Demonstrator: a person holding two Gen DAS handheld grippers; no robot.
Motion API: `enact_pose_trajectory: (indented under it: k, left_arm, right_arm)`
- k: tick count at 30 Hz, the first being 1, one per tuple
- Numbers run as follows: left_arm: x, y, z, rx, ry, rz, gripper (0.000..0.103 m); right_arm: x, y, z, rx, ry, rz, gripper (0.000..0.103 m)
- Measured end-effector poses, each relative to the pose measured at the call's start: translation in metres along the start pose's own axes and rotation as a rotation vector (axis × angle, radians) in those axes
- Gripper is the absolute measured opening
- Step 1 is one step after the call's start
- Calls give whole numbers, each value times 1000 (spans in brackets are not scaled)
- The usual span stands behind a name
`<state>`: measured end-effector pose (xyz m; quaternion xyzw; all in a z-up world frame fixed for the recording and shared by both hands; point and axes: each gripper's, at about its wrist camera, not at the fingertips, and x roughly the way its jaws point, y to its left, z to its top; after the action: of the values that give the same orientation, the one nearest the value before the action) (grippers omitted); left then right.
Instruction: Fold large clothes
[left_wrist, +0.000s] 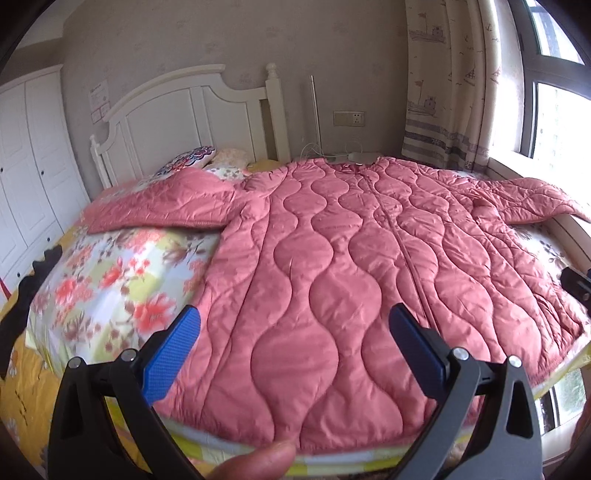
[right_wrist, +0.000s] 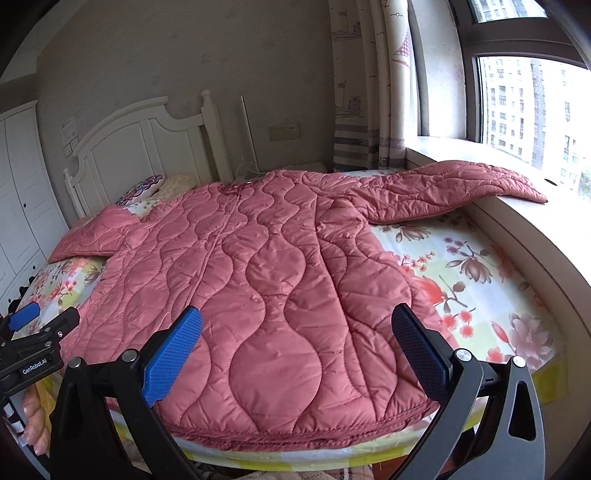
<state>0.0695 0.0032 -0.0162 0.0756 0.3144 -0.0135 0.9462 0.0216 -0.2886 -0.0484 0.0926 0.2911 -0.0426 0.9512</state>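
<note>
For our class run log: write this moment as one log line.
stage: before first fold | pink quilted coat: spread flat on bed, sleeves out | left gripper: open, empty | right gripper: open, empty

- The coat (right_wrist: 258, 288) under my fingers is salmon pink, quilted in wavy lines
- The bedsheet (right_wrist: 480, 280) is pale, patched with yellow-green and printed with red and brown flowers
- My finger pads (right_wrist: 171, 356) are blue
- The headboard (left_wrist: 192, 118) is white
- The curtain (left_wrist: 447, 92) is cream with boat drawings and grey stripes
</note>
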Motion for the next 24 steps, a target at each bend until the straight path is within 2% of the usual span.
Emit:
enact_pose_trajectory:
  k: [2,8,12,15,17,19,21,24]
  left_arm:
    - [20,-5,17,3,27,15,101]
    - [97,-24,64,-97,146,57,101]
    - [152,-59,92,14,209,81,101]
    - [187,-71,101,45,230,126,101]
    - [210,-75,101,73,265,111,101]
    - [228,-76,96,109,300,95,101]
    - [234,-71,89,118,272,54,101]
    - [238,-56,82,73,241,-31,101]
  right_arm:
    - [12,-12,13,27,31,8,99]
    - [69,-59,41,144,143,-72,99]
    - [108,-92,64,197,213,-107,99]
    - [136,-116,85,210,238,-157,99]
    - [156,-133,98,225,261,-194,99]
    - [175,-150,108,267,283,-195,99]
    - [193,-164,113,308,302,-215,99]
    - [215,-179,116,358,320,-247,99]
